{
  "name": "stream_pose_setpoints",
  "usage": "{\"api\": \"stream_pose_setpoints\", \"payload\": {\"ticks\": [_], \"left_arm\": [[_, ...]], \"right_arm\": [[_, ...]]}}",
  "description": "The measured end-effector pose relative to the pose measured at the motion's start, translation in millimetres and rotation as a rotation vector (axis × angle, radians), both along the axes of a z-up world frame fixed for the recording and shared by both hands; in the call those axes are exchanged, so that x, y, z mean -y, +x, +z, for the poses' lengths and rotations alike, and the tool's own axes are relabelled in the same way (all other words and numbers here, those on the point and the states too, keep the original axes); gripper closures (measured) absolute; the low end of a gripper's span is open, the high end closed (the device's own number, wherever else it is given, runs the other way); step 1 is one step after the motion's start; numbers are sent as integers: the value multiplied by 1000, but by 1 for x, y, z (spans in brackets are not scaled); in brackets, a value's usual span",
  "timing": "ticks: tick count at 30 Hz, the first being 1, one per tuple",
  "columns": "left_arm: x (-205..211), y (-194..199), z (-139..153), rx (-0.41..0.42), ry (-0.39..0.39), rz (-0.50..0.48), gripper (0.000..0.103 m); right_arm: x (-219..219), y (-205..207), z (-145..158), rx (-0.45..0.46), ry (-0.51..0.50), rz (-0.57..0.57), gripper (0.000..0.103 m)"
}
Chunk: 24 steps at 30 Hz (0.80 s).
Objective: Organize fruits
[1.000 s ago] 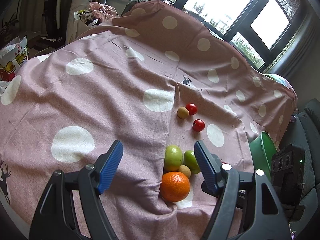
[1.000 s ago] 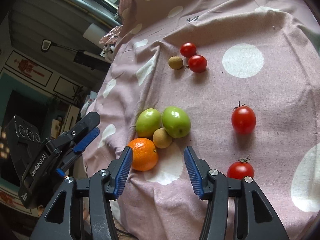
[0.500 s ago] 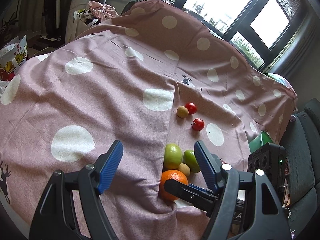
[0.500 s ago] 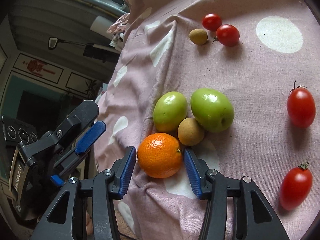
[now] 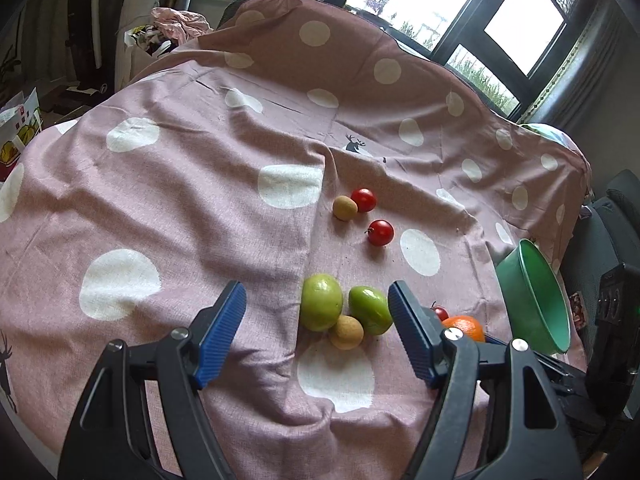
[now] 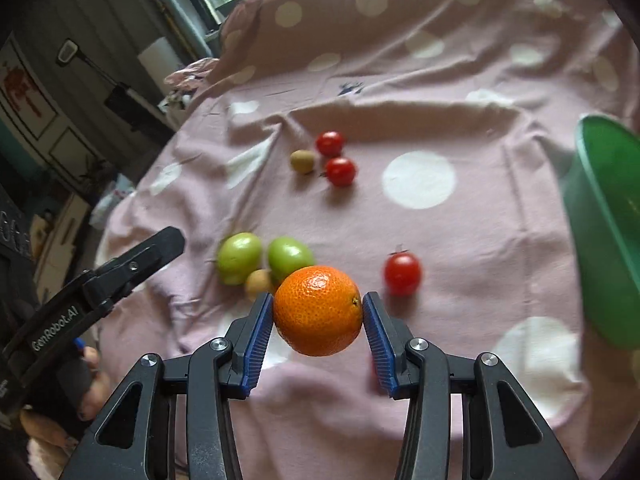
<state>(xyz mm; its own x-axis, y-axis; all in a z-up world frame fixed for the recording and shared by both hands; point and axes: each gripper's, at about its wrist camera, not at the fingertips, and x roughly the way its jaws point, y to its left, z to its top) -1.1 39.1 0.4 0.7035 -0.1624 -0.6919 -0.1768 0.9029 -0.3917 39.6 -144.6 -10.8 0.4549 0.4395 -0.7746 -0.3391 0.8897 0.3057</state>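
My right gripper (image 6: 318, 314) is shut on the orange (image 6: 318, 310) and holds it above the pink dotted cloth (image 6: 440, 80); the orange also shows in the left wrist view (image 5: 464, 327). Two green fruits (image 5: 322, 307) (image 5: 370, 310) and a small tan fruit (image 5: 346, 332) lie together on the cloth. A second tan fruit (image 5: 345, 208) and two red tomatoes (image 5: 364, 200) (image 5: 380, 232) lie farther back. Another tomato (image 6: 402, 274) lies right of the orange. A green bowl (image 5: 532, 300) stands at the right. My left gripper (image 5: 316, 328) is open and empty, just before the green fruits.
The cloth (image 5: 160, 200) covers a rounded table and drops off at its edges. A dark sofa (image 5: 616, 208) is at the right. Bags and clutter (image 5: 160, 36) lie on the floor at the far left, under the windows.
My right gripper closed on the orange, lifted it off the cloth and carried it to the right, towards the green bowl. My left gripper stayed open and barely moved.
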Motion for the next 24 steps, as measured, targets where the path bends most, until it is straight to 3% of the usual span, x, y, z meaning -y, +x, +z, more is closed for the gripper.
{"api": "stream_pose_setpoints", "payload": {"ticks": [9, 13, 20, 24], "left_arm": [[16, 3, -5, -17, 38, -38, 30], [18, 4, -6, -21, 41, -43, 30], [12, 3, -7, -27, 34, -27, 30], [12, 3, -6, -23, 30, -27, 30]], "right_arm": [[-4, 5, -12, 30, -200, -4, 55], [-12, 6, -23, -25, -161, 36, 55], [-12, 4, -20, -43, -166, 44, 55], [-3, 2, -10, -16, -110, 34, 41]]}}
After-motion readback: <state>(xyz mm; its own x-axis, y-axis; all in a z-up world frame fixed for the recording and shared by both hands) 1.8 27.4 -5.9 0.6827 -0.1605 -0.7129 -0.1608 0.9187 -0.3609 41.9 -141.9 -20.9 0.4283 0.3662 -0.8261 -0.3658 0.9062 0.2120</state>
